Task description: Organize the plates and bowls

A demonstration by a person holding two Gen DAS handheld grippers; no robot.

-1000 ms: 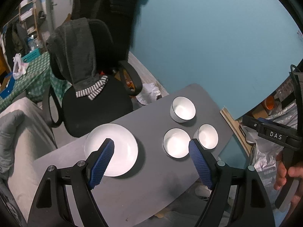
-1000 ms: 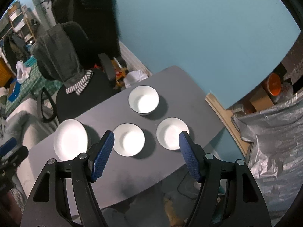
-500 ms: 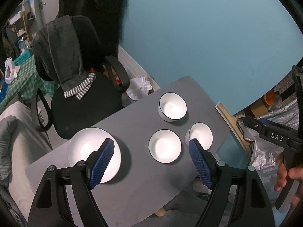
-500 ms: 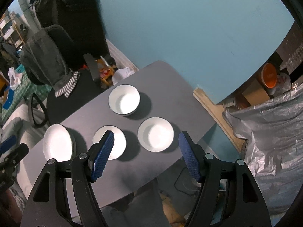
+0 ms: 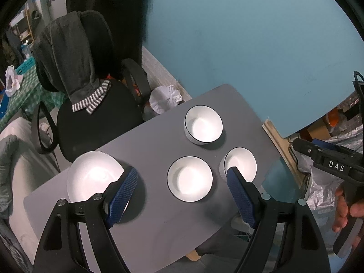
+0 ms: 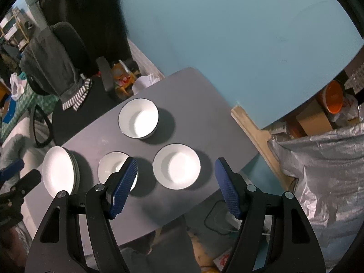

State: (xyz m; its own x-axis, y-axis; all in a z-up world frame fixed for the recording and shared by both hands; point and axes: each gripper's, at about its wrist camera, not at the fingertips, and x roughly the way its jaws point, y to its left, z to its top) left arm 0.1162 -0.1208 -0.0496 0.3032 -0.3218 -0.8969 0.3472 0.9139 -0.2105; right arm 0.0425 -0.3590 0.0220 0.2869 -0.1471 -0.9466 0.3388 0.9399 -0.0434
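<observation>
While both grippers hang over the table (image 5: 159, 227) pointing steeply down, nothing is in either one. The left gripper (image 5: 182, 186) has its blue pads spread wide with just air between them, and the right gripper (image 6: 176, 179) is the same deal, spread apart and empty, a bit narrower than the left.

So here's the layout on the grey tabletop. There's a stack of plates (image 5: 95, 177) at the left end; from the right wrist view you can see the stacked rims (image 6: 60, 173) along its edge, so it's more than one. The left gripper's left pad (image 5: 122, 195) sits in front of the stack's right edge in the picture, but it's above it, not touching.

Then three white bowls with dark rims. The far bowl (image 5: 203, 127) is the deepest and sits toward the wall side. The middle bowl (image 5: 190, 178) is nearer, shallow, and shows up right between the left gripper's pads. The right bowl (image 5: 241, 167) is just beside it, near the table's right edge, and it's the one framed between the right gripper's pads (image 6: 176, 169). None of the bowls touch each other.

Off the table: a black office chair (image 5: 95, 118) with a grey hoodie (image 5: 68, 61) draped over its back, teal wall (image 5: 250, 34) behind, a white plastic bag (image 5: 165, 99) on the floor. A hand (image 5: 348, 209) at the right edge holds the other gripper's handle.
</observation>
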